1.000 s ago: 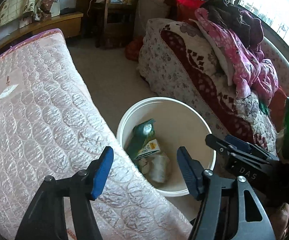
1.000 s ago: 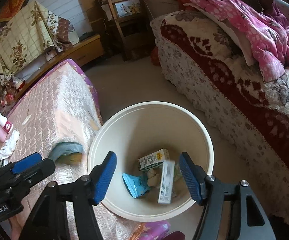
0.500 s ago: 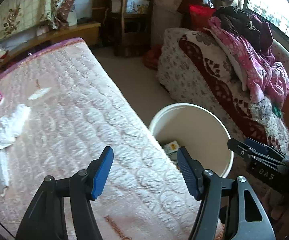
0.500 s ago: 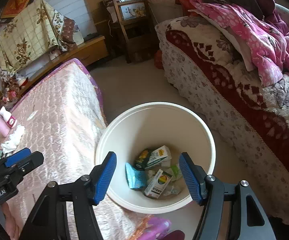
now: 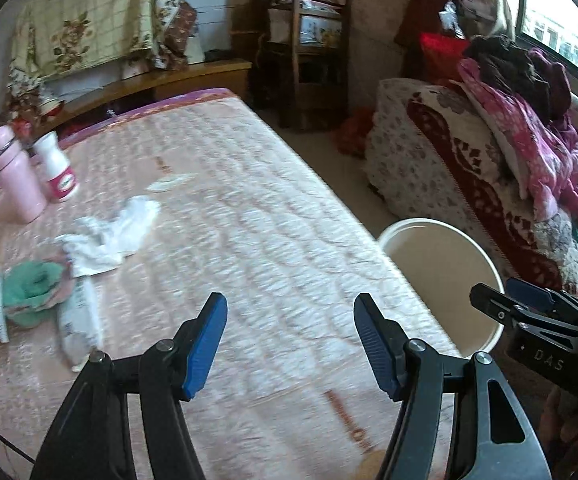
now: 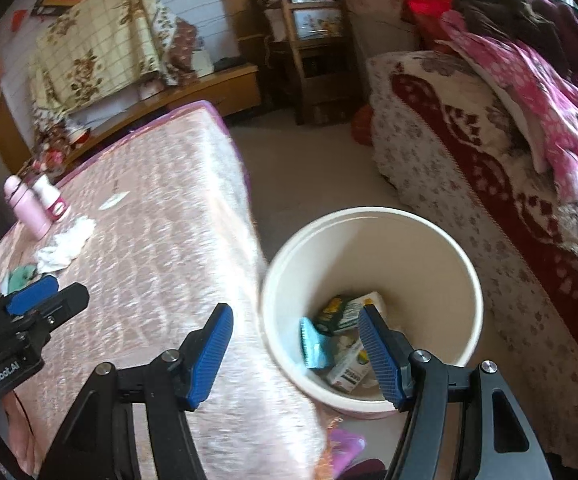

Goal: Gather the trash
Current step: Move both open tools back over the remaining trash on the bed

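Trash: white tissue wad (image 5: 109, 232), green crumpled piece (image 5: 33, 288) and what looks like a plastic wrapper (image 5: 79, 320) (blurred) lie on pink mattress (image 5: 249, 220), near pink bottle (image 5: 17, 176). Cream bucket (image 6: 441, 248) on floor beside mattress holds cartons (image 6: 345, 312). Left gripper (image 5: 289, 340) jaws apart, empty, above mattress. Right gripper (image 6: 295, 354) jaws apart, empty, above bucket's edge.
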`<state>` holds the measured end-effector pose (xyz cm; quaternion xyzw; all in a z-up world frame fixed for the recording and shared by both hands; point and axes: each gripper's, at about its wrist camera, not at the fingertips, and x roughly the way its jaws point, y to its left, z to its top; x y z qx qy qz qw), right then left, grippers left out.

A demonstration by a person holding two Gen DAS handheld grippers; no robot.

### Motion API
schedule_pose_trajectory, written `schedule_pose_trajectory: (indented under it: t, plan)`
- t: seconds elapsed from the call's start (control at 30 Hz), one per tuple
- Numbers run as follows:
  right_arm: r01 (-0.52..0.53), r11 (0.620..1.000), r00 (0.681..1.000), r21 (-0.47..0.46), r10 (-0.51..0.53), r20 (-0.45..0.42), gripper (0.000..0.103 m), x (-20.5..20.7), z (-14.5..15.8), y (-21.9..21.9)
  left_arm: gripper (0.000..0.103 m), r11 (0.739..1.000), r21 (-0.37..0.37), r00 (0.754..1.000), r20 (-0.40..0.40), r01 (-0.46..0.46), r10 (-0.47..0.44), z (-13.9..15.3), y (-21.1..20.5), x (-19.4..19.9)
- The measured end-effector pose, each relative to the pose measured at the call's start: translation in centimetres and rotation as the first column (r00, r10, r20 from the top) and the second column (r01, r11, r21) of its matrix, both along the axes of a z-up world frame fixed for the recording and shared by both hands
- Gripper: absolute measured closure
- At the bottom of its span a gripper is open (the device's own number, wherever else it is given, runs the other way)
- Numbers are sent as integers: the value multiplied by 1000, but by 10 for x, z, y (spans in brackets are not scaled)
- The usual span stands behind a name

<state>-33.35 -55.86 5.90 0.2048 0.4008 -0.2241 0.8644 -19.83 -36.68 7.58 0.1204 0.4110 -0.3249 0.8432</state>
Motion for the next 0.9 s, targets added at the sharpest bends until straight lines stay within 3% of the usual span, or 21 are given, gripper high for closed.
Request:
schedule_pose_trajectory:
  t: [0.53,0.9]
  plan:
    - [-189,982,982,16,189,7,34,59,8,84,36,979,28,979,23,-202,201,-4,120,51]
    - [-310,950,951,23,310,-5,34,93,9,139,36,918,47,918,-13,-394,395,-24,199,134]
